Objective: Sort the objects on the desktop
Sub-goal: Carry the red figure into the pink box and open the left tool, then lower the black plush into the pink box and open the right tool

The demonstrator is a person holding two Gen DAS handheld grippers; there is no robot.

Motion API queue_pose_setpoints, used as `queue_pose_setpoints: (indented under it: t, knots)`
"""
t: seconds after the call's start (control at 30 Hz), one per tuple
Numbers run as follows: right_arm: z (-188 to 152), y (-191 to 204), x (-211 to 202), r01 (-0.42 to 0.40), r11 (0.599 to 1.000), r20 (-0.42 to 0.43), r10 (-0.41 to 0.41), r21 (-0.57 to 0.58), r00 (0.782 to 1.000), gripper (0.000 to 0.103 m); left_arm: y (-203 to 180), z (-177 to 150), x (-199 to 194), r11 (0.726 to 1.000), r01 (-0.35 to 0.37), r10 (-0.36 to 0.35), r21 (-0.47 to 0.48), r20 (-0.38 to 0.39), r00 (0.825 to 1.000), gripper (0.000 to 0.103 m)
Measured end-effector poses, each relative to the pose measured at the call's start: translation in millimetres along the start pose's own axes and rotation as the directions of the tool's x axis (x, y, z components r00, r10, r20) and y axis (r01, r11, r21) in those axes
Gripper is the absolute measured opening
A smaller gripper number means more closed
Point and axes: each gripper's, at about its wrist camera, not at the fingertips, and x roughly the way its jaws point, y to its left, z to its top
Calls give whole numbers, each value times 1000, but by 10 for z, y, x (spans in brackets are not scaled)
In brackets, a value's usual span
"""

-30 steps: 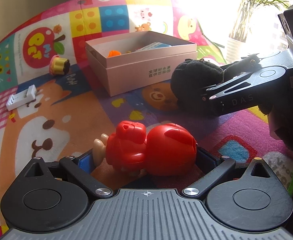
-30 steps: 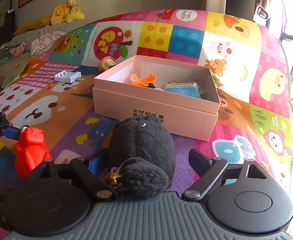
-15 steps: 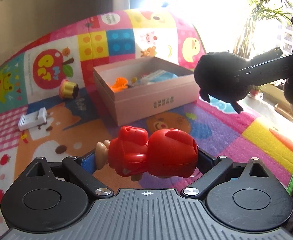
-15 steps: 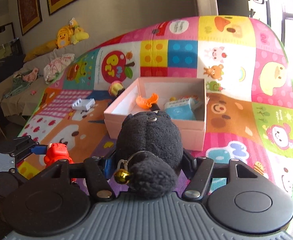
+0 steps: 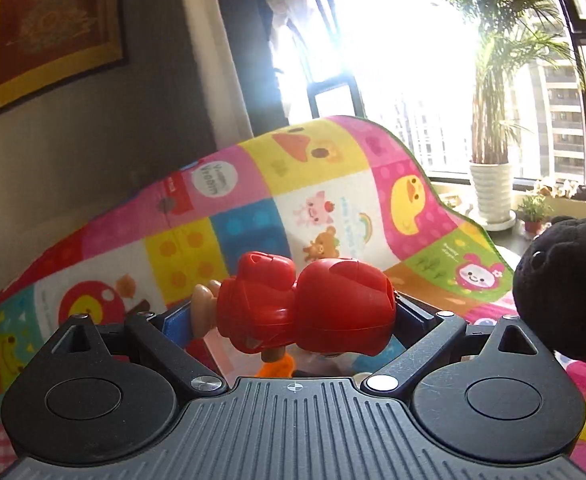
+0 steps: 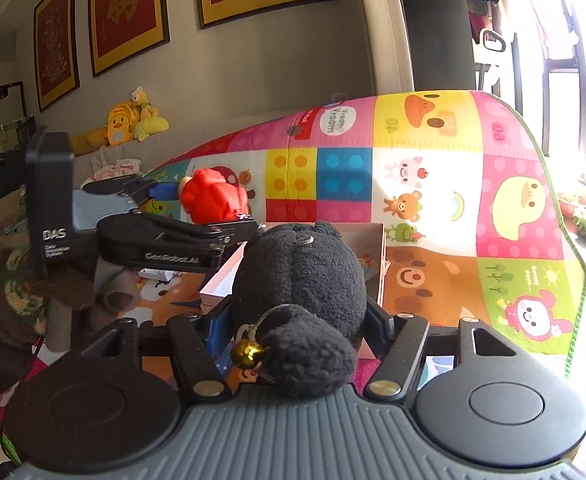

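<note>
A red plastic toy figure lies sideways between the pads of my left gripper, which is shut on it and held up in the air. My right gripper is shut on a black plush toy with a small gold bell. The plush also shows at the right edge of the left wrist view. Seen from the right wrist, the left gripper carries the red figure at the left, above the pink box. Both toys hang over the box, which they mostly hide.
A colourful play mat covers the surface; its green edge drops off at the right. An orange item lies in the box. A white charger sits on the mat left of the box. A gloved hand holds the left gripper. Potted plants stand by the window.
Both grippers have lifted their toys off the mat. The left one kept rising and moved in over the pink box; the right one has held still for the last half second.
</note>
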Motion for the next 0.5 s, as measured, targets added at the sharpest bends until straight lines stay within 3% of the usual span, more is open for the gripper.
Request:
queue_pose_setpoints:
  t: [0.13,0.33,0.5]
  knots:
    - [-38,-85,44,28,1000,-16,-28,13,999,64,123,-181,269,999,9,-12,-38,-90,996,99]
    - [-7,-153,272,41,998,-55,-39,42,998,64,276,-577,-102,981,-9,-16,-192,-132,991,101]
    - [323,-177,626,29,997,-64,-25,68,998,64,256,-922,-400,944,-6,-48,-329,-157,986,102]
